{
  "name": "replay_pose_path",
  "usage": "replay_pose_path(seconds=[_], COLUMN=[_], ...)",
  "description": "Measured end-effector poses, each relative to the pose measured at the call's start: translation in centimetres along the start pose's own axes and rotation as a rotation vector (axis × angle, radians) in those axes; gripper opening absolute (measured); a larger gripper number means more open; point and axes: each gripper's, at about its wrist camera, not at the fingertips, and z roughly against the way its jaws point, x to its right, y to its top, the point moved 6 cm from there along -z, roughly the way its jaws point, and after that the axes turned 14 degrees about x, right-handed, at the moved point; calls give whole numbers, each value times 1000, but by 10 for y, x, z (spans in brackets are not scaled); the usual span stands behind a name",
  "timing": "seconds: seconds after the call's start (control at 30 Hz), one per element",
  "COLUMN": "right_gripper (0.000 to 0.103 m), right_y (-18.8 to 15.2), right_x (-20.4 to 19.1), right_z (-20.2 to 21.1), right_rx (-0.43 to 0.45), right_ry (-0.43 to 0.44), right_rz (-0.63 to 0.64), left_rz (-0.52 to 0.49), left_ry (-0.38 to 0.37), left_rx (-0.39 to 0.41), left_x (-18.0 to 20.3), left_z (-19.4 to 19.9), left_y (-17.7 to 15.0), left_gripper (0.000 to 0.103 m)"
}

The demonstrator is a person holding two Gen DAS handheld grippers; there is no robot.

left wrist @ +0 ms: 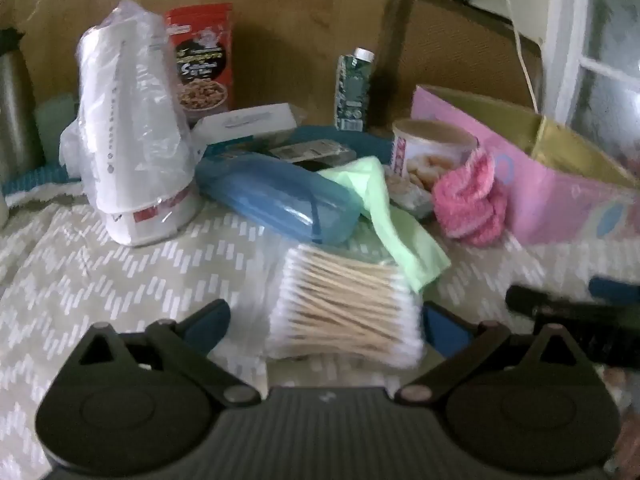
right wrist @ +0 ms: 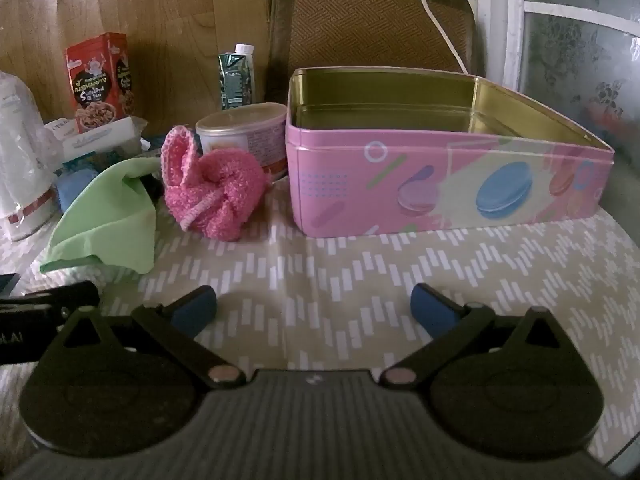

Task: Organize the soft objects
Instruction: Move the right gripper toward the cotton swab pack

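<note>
Your left gripper (left wrist: 326, 320) is released, cotton swab pack (left wrist: 348, 312) dead ahead between its fingers, sticks lying crosswise; the right gripper (right wrist: 314, 308) is spread too

- Bare patterned cloth (right wrist: 320, 280) ahead of right gripper (right wrist: 314, 312), up to open pink tin (right wrist: 400, 184).
- Cotton swab pack (left wrist: 348, 308) fills the gap between left gripper (left wrist: 324, 320) fingers.
- Green cloth (right wrist: 108, 220), pink scrubby (right wrist: 216, 196) crowd left of tin.

Glossy metal tin (right wrist: 440, 184) with gold interior; fuzzy pink knitted scrubber (right wrist: 218, 196); smooth matt green cloth (right wrist: 108, 220); translucent blue plastic case (left wrist: 276, 200); patterned woven bedcover (right wrist: 360, 280).
</note>
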Motion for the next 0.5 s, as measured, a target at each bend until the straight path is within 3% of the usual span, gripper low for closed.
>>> replay_pose_path(seconds=[0.2, 0.4, 0.5], right_gripper=[103, 103, 103], right_y=[3, 6, 7], right_x=[-4, 2, -3], right_z=[0, 12, 9], right_rx=[7, 74, 74], right_ry=[1, 56, 59], right_rz=[-17, -180, -187], left_rz=[-51, -67, -41], left_ry=[-27, -49, -57], left_rx=[-15, -37, -38], left_x=[-3, -4, -3], left_z=[4, 4, 9], left_y=[-9, -7, -4], left_gripper=[103, 103, 103])
